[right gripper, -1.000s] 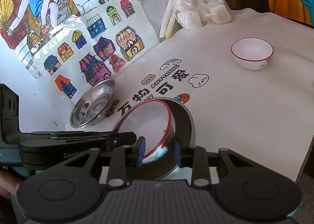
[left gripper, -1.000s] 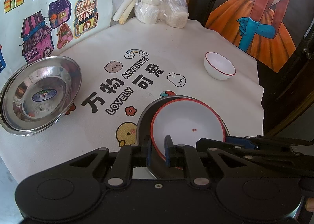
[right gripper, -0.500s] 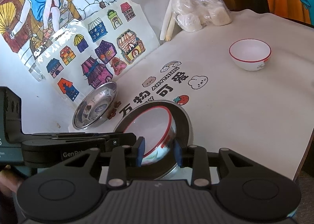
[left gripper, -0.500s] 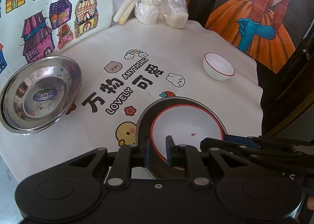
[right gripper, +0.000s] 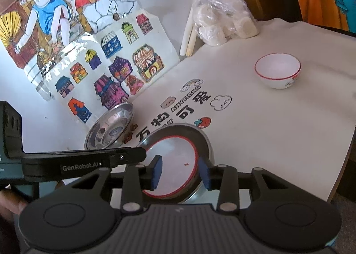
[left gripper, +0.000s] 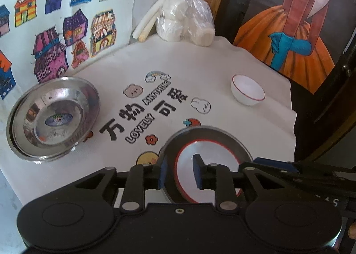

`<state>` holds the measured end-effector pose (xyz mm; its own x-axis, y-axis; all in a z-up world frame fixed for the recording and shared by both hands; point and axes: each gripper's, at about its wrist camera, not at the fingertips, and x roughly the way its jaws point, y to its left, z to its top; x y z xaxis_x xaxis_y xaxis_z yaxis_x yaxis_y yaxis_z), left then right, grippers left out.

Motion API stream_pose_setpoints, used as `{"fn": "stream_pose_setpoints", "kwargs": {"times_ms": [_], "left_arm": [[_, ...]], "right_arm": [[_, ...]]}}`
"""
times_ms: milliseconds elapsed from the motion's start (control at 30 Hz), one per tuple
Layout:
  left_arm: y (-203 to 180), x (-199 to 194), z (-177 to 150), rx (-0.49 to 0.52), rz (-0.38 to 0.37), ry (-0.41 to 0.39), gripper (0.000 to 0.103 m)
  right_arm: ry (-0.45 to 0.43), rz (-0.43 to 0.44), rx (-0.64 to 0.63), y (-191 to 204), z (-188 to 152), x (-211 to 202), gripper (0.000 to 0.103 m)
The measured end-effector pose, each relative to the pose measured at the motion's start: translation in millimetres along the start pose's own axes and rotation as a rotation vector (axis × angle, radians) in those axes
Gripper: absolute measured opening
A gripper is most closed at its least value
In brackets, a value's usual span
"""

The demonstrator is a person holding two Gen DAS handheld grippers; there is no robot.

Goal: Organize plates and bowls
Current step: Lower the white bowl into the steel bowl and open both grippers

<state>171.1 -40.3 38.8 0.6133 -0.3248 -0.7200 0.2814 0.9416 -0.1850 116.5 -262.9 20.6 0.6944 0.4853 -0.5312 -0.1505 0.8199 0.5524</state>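
Red-rimmed white plate [left gripper: 213, 156] rests inside steel dish [left gripper: 207, 136].

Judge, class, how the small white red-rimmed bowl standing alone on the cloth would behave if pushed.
The small bowl looks glazed, so probably slippery and breakable. Upright on a narrow foot, it might tip. The cloth under it could bunch.

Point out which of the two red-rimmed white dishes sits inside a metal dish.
The wide red-rimmed plate nearest both grippers; it rests in a steel dish. The small bowl stands alone on the cloth.
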Motion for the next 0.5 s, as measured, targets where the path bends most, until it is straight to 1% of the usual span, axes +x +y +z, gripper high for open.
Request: {"fn": "stream_pose_setpoints", "kwargs": {"times_ms": [100,133,200,233,300,333,400,433,467,500], "left_arm": [[-2.4,-1.7,7.3,0.005,0.014,-0.027,0.040],[-3.7,-1.8,10.3,0.006,0.018,-0.036,0.042],[-6.5,-2.4,16.1,0.008,0.026,-0.057,0.053],[-8.4,-2.3,19.5,0.013,0.032,-0.068,0.055],[-12.7,-0.7,26.9,0.019,0.045,-0.087,0.067],[-14.5,0.3,30.0,0.019,0.050,-0.095,0.071],[-18.4,3.4,36.7,0.012,0.059,-0.107,0.082],[-20.6,5.8,40.7,0.007,0.060,-0.113,0.085],[-22.6,8.2,44.3,0.002,0.062,-0.120,0.091],[-24.8,11.2,48.4,-0.005,0.066,-0.126,0.094]], "right_arm": [[-0.024,0.006,0.006,-4.3,2.5,-5.7,0.045],[-0.031,0.008,0.009,-5.6,3.5,-7.0,0.047],[-0.045,0.012,0.018,-10.2,5.9,-9.8,0.050],[-0.052,0.013,0.024,-12.9,7.2,-10.9,0.052],[-0.065,0.010,0.036,-19.3,9.9,-12.2,0.055],[-0.071,0.007,0.041,-22.6,11.1,-12.7,0.059],[-0.085,0.000,0.054,-30.9,13.4,-13.4,0.064],[-0.092,-0.004,0.061,-35.5,14.6,-13.6,0.069],[-0.100,-0.010,0.069,-40.7,16.1,-13.7,0.074],[-0.110,-0.018,0.078,-45.9,17.1,-13.4,0.076]]}}
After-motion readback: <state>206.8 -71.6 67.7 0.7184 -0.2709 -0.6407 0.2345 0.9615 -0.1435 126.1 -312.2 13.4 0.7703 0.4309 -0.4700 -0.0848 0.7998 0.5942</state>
